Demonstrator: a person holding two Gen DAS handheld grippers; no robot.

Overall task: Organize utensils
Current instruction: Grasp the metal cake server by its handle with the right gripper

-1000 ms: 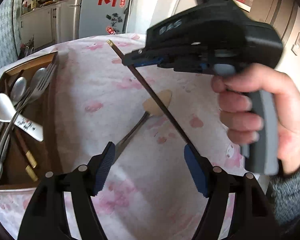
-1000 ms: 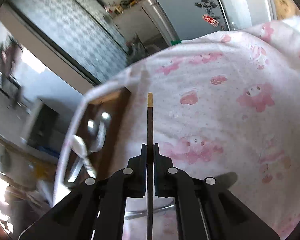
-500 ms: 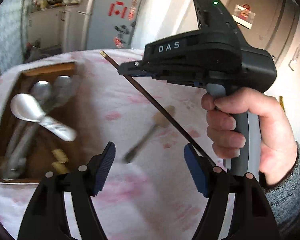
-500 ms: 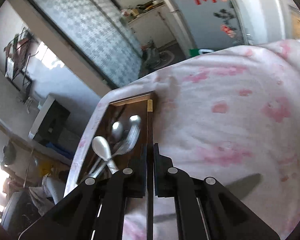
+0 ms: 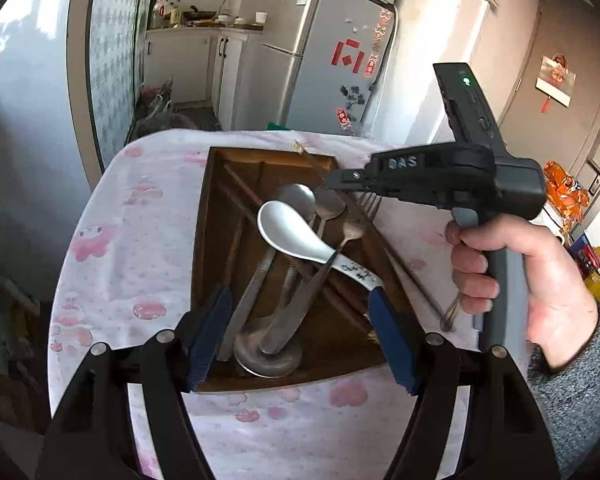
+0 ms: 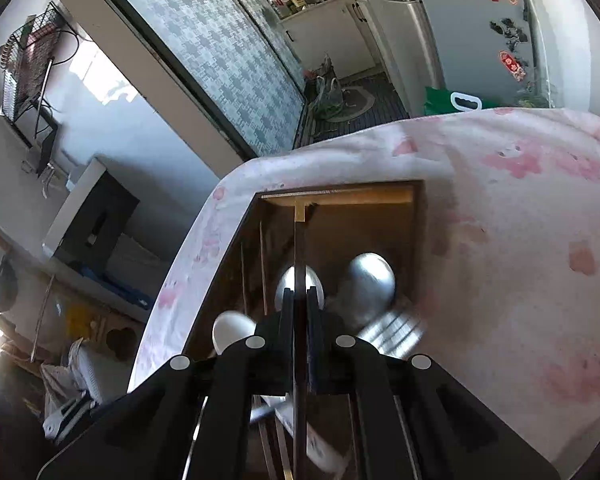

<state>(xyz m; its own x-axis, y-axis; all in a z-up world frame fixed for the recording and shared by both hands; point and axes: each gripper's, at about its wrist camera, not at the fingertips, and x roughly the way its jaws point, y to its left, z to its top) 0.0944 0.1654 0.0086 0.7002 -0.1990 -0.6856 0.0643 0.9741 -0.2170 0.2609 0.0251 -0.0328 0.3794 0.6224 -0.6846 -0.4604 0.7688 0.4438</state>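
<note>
Right gripper (image 6: 298, 312) fingers pressed almost together, pinching a dark chopstick (image 6: 300, 248) partway along its length; in the right wrist view the stick runs straight out toward 12 o'clock, its pale tip sitting near the far wall of the wooden tray (image 6: 340, 196). The rear end trails back under the gripper body. In the left wrist view the same chopstick (image 5: 308, 156) pokes out of the gripper nose toward 10 o'clock, tip above the tray's far rim

Left gripper (image 5: 300, 334) fingers spread wide, nothing between the pads, hovering over the near end of the tray (image 5: 204, 208)

Below the chopstick: white ceramic spoon (image 5: 296, 236) lying across metal spoons (image 5: 300, 200) and a fork (image 5: 368, 202), more dark chopsticks in the bottom at 11 o'clock. Tray sits on a pink-patterned tablecloth (image 5: 112, 240). The person's right hand (image 5: 512, 276) wraps the gripper handle at 3 o'clock

Handling, as judgement: chopstick is light, stiff, thin and probably smooth, so it can pivot or slide in a two-pad pinch; a hold nearer the middle keeps it balanced, and the current grip looks about there. It needs lining up with the tray's long side and lowering near flat beside the other chopsticks. Ceramic spoon is the breakable thing, so avoid dropping the stick onto it. Metal cutlery is heavier and slick, best taken by the handles
</note>
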